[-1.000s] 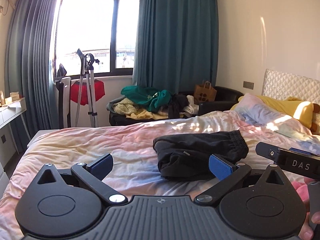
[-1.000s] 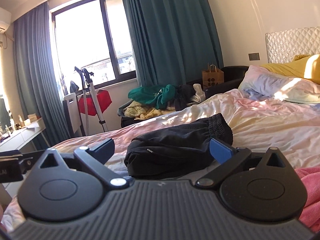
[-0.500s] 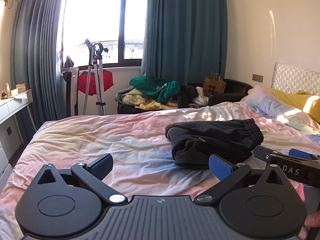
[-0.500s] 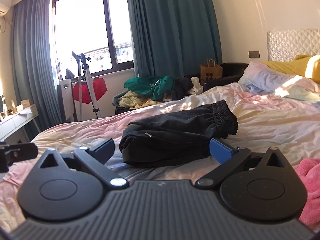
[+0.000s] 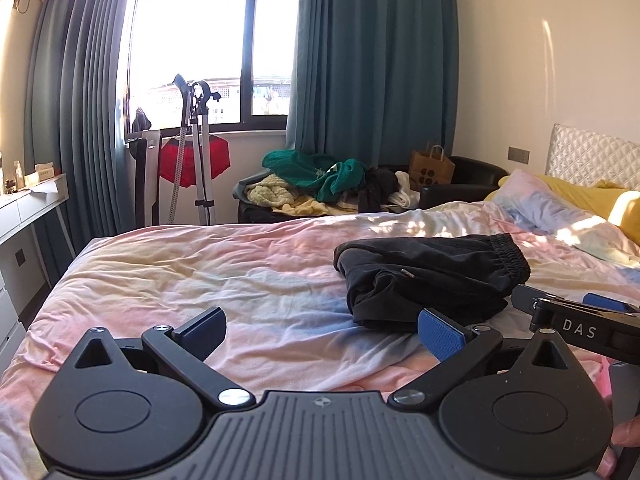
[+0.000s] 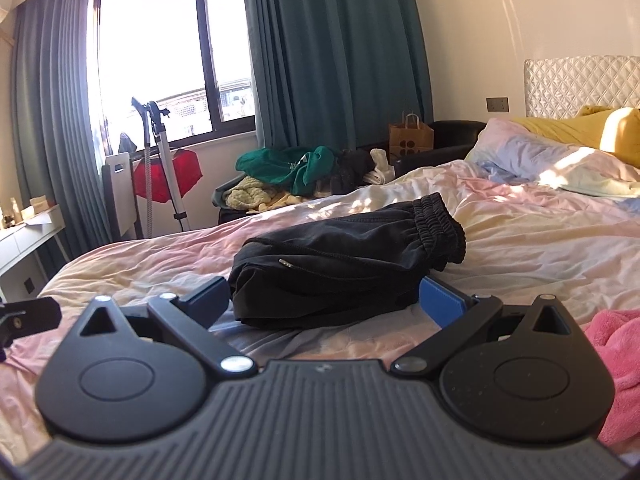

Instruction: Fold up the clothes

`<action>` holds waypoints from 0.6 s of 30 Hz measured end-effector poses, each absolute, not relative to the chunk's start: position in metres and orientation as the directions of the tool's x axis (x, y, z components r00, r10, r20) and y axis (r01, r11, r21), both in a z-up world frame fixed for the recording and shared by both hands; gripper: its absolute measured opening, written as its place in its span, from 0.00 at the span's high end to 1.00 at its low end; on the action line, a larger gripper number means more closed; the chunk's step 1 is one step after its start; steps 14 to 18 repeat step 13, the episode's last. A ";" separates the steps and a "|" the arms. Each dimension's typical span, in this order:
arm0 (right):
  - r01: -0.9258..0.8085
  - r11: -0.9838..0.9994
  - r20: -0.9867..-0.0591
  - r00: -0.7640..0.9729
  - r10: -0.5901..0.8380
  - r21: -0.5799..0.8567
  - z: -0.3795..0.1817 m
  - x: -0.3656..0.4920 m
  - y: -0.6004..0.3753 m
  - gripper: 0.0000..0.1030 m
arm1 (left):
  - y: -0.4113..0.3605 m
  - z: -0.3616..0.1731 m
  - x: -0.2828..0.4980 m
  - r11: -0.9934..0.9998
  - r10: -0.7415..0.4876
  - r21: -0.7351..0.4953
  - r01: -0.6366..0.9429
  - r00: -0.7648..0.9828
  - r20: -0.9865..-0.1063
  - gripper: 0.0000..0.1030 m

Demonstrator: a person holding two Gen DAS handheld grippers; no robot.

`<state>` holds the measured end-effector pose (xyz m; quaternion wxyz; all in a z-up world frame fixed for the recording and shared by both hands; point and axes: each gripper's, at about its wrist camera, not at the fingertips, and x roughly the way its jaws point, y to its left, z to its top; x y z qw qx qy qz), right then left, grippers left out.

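On the bed, as seen from both wrist views:

1. Bed (image 5: 168,276) – pastel tie-dye cover in pink, yellow and blue, rumpled; sun patches toward the pillows.
2. Black trousers (image 6: 344,256) – folded into a thick bundle, elastic waistband at its right end, small zip pull on top; lying near the middle of the bed, toward the near edge.
3. Left gripper (image 5: 320,330) – jaws spread wide, nothing between them; held low over the cover, the bundle just ahead of its right blue pad (image 5: 440,334).
4. Right gripper (image 6: 324,304) – jaws spread wide, gripping nothing; the trousers' near edge sits between the two fingers in this view, contact not determinable.
5. Pink garment (image 6: 616,356) – fleecy, on the cover at the right gripper's right side.
6. Pillows (image 6: 560,156) – one pastel, one yellow, against a quilted white headboard (image 6: 580,80).
7. Black armchair (image 5: 460,184) – beyond the bed, heaped with green, yellow and dark clothing; brown paper bag (image 5: 432,166) on it.
8. Window (image 5: 200,40) – bright, flanked by teal curtains; garment steamer stand (image 5: 196,148) with a red item beside it.
9. White desk (image 5: 28,208) – far left, small items on top.
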<state>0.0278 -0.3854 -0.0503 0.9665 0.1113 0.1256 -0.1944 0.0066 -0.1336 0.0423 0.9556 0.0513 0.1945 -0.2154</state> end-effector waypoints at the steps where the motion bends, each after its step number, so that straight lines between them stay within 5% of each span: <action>1: 0.403 0.900 -0.285 0.893 -0.347 0.167 -0.051 0.027 -0.385 0.00 | -0.135 0.041 0.006 0.902 -0.388 0.020 0.431 0.832 -0.397 0.00; 18: 0.396 0.905 -0.270 0.898 -0.347 0.155 -0.050 0.024 -0.384 0.00 | -0.133 0.036 0.009 0.912 -0.366 0.025 0.410 0.836 -0.409 0.00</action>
